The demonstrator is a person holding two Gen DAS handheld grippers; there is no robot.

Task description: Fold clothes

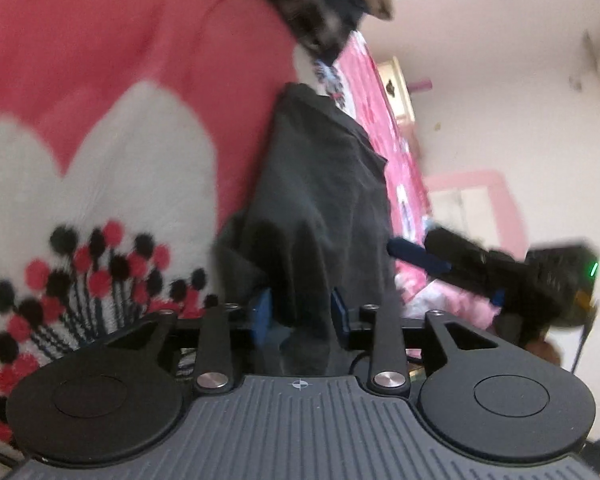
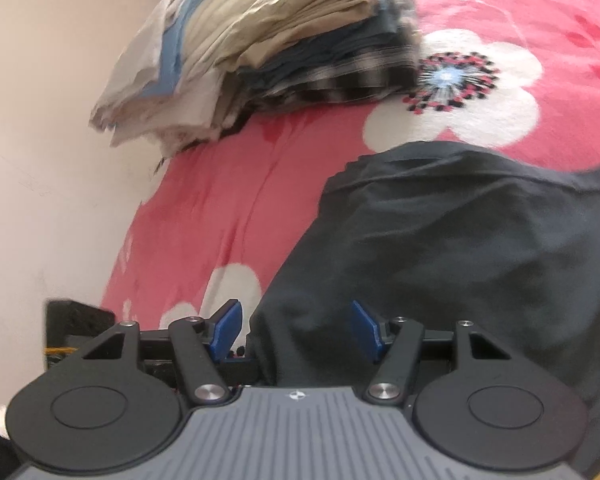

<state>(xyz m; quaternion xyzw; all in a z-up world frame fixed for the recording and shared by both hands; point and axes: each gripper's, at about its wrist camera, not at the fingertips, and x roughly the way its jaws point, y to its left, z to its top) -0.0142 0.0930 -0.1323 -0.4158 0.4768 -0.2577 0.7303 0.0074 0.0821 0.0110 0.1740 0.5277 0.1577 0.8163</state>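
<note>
Meanwhile, a dark garment (image 2: 440, 248) is lifted off the bed (image 2: 204, 208): cloth sits between both grippers' parted jaws, left gripper (image 1: 300, 314), right gripper (image 2: 296, 330); firm pinching cannot be confirmed.

a dark grey garment (image 2: 452, 248) lies rumpled on the pink flowered bedspread (image 2: 228, 200), filling the lower right of the right wrist view, its edge folded over along the top. at the upper left of that view sit stacks of folded clothes (image 2: 260, 40), cream, blue and plaid.
</note>
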